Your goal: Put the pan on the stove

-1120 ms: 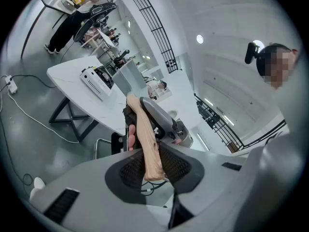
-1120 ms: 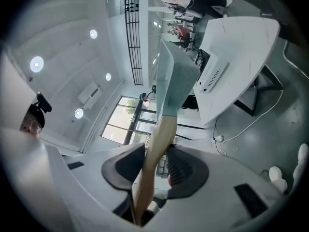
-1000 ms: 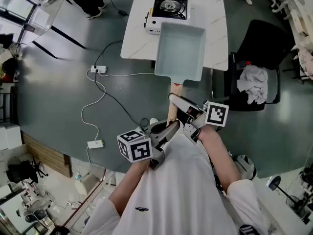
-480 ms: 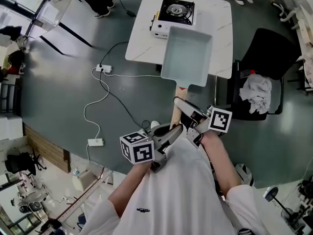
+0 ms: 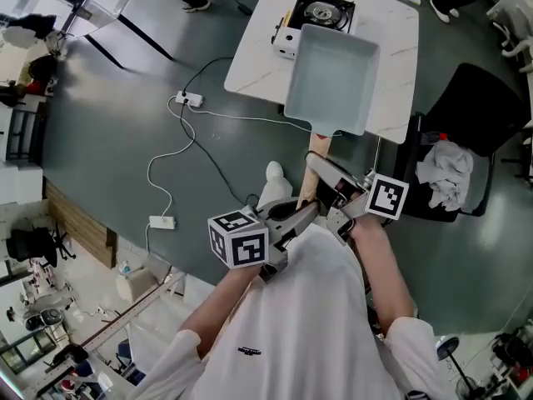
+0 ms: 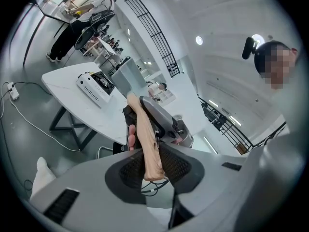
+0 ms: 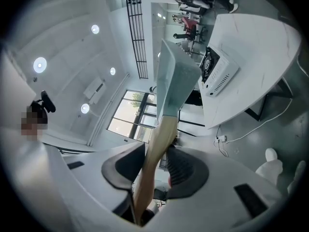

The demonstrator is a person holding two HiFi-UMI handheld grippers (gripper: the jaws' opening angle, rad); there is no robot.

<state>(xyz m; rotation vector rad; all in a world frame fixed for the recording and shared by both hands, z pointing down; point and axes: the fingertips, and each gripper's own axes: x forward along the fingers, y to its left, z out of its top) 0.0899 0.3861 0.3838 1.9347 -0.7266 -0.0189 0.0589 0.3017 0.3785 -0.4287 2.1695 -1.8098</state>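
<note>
Wood fills both grips: my left gripper is clamped on the tail end of the handle, its pads pressed on either side of it, and my right gripper has the same handle further up, nearer the pan, with its jaws closing on it and the pads already bearing on the wood. The pan hangs out beyond my fingertips, carried in the air above the near part of the table, not set on anything. The stove lies further ahead of my fingers, just past the pan's far rim. I judge this to be the carrying step, close to its end. Next I should reach forward until the pan sits over the burner, keep it level with both grips firm, lower it onto the supports, and only then let go.
</note>
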